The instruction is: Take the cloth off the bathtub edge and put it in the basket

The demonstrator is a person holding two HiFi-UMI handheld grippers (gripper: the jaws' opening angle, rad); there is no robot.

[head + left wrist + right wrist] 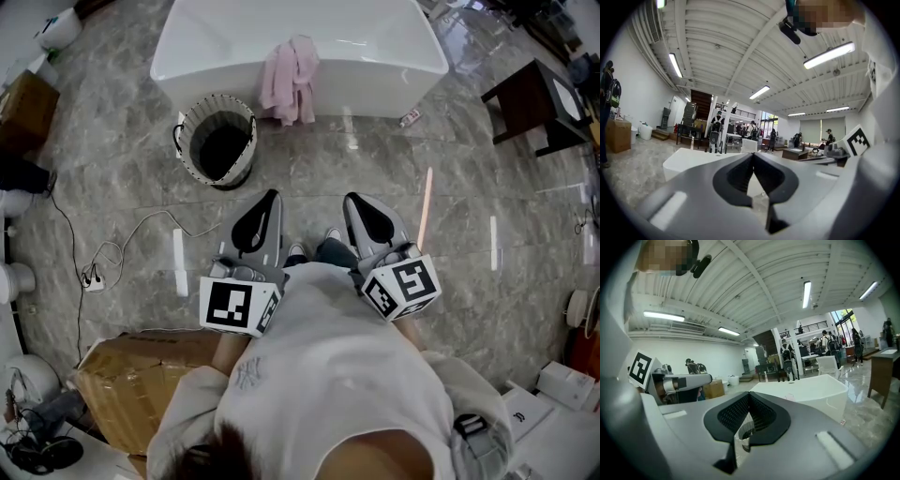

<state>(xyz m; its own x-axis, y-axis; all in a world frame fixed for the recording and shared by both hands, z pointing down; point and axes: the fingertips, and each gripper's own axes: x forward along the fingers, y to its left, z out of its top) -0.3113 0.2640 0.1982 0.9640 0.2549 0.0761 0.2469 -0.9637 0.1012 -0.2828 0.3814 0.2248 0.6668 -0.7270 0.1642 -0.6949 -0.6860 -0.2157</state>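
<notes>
Head view: a person is standing on the marble floor, facing the white bathtub [375, 66] and holding both grippers at waist height, well apart from it.
Cloth: the pink cloth [291, 80] is hanging over the tub's near edge, bunched at the rim and trailing down the outer wall (nothing is touching it).
Basket: the striped basket [217, 100] is sitting upright on the floor just beside the tub, left of the cloth, its mouth facing up.
Left gripper: the left gripper [273, 195] is pointing toward the tub, its jaws pressing together on nothing.
Right gripper: the right gripper [349, 198] is doing the same, jaws fully closed and empty.
Step in hand: judging by the gap, the reach toward the cloth is only beginning.
Doing it well: this is likely calling for the jaws to open before arrival. They should be biting the thick fold at the rim, not a loose tail, then lifting clear before swinging left over the basket.
</notes>
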